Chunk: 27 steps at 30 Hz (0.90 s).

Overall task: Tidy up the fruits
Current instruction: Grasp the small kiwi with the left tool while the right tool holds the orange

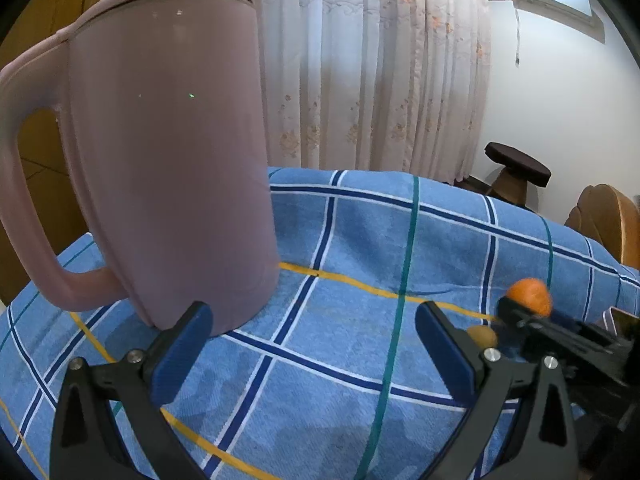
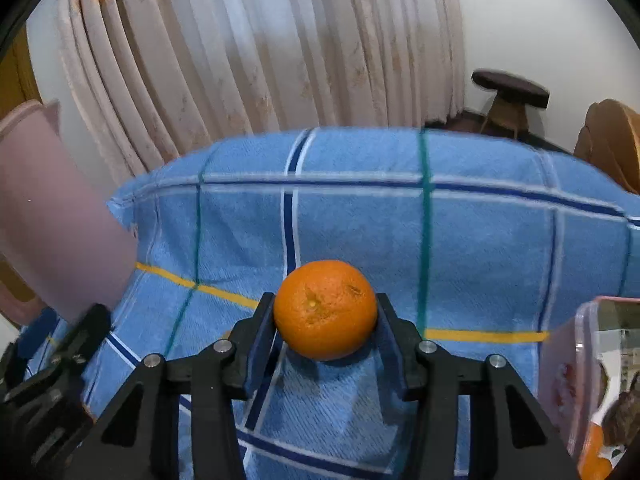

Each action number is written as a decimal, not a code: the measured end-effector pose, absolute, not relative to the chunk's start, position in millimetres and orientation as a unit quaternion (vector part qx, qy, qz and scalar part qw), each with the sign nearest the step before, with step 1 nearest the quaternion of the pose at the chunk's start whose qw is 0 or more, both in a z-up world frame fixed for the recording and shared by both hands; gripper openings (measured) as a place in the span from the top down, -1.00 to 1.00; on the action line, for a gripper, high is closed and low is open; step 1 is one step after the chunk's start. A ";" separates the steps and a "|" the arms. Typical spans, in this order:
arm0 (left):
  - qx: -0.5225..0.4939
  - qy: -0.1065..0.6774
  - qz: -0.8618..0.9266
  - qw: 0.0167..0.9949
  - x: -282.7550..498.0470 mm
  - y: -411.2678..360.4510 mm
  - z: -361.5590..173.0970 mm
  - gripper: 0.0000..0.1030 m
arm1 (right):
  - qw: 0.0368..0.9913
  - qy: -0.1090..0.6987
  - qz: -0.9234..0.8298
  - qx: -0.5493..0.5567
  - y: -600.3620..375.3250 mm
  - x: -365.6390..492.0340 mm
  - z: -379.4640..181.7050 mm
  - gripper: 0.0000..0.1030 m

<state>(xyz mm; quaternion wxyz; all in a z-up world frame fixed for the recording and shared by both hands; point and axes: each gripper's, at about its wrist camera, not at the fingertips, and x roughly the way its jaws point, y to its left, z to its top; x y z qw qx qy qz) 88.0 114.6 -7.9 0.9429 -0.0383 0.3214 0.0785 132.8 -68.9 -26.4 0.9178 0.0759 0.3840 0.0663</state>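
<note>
An orange (image 2: 325, 310) sits between the fingers of my right gripper (image 2: 325, 316), and both blue pads press on its sides, just over the blue checked cloth (image 2: 480, 240). Whether it rests on the cloth I cannot tell. The left wrist view shows the same orange (image 1: 529, 295) at the tip of the right gripper (image 1: 560, 332), far right. A small brown fruit (image 1: 482, 336) lies on the cloth beside it. My left gripper (image 1: 314, 320) stands open over the cloth with nothing between its fingers.
A tall pink kettle (image 1: 160, 160) stands on the cloth just beyond the left gripper's left finger. A clear plastic box (image 2: 600, 380) with a pink rim and fruit inside is at the right edge. Curtains, a stool (image 2: 510, 88) and a chair stand beyond the table.
</note>
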 end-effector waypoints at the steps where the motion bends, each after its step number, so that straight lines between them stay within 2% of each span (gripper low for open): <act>1: -0.037 0.320 0.076 0.943 87.0 113.5 -6.8 -1.00 | 0.924 0.369 0.064 0.074 -71.0 125.6 -22.3 0.03; 11: -0.032 0.323 0.008 0.946 84.2 90.4 -7.3 -1.00 | 0.962 0.269 0.031 0.029 -95.7 50.9 14.1 0.03; 16: -0.034 0.327 -0.045 0.943 84.6 80.5 -3.5 -0.98 | 0.964 0.263 0.034 0.002 -104.9 30.0 14.8 0.03; 21: 0.027 0.350 -0.079 0.933 91.5 41.5 -4.9 -0.84 | 0.964 0.262 0.030 0.025 -120.0 22.1 16.0 0.03; 24: 0.040 0.358 -0.077 0.930 101.8 27.2 -6.0 -0.83 | 0.964 0.263 0.030 0.023 -121.8 18.1 13.8 0.03; 25: 0.039 0.362 -0.077 0.928 105.7 24.3 -6.9 -0.78 | 0.964 0.265 0.030 0.020 -121.5 18.4 13.5 0.03; 27: 0.048 0.381 -0.078 0.920 114.7 17.9 -12.7 -0.47 | 0.963 0.267 0.031 0.022 -121.9 19.3 12.8 0.03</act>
